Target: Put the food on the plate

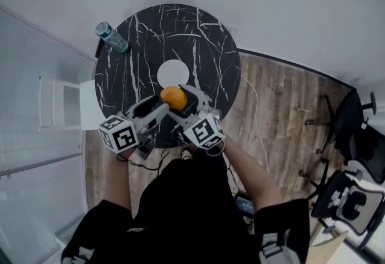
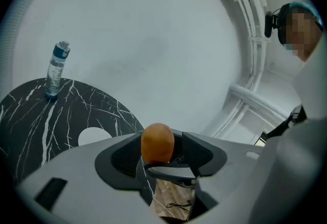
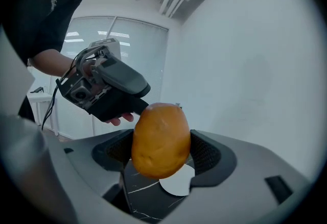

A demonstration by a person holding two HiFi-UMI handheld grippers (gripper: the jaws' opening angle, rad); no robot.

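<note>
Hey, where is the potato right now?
Head view, centre: the potato is held in the right gripper above the black table, just nearer the person than the white plate.

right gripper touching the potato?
Touching. Right gripper view shows the right gripper with pads pressed against both sides of the potato.

Bright, even light; dark fisheye corners; the potato (image 3: 161,140) looks sharp.
</note>
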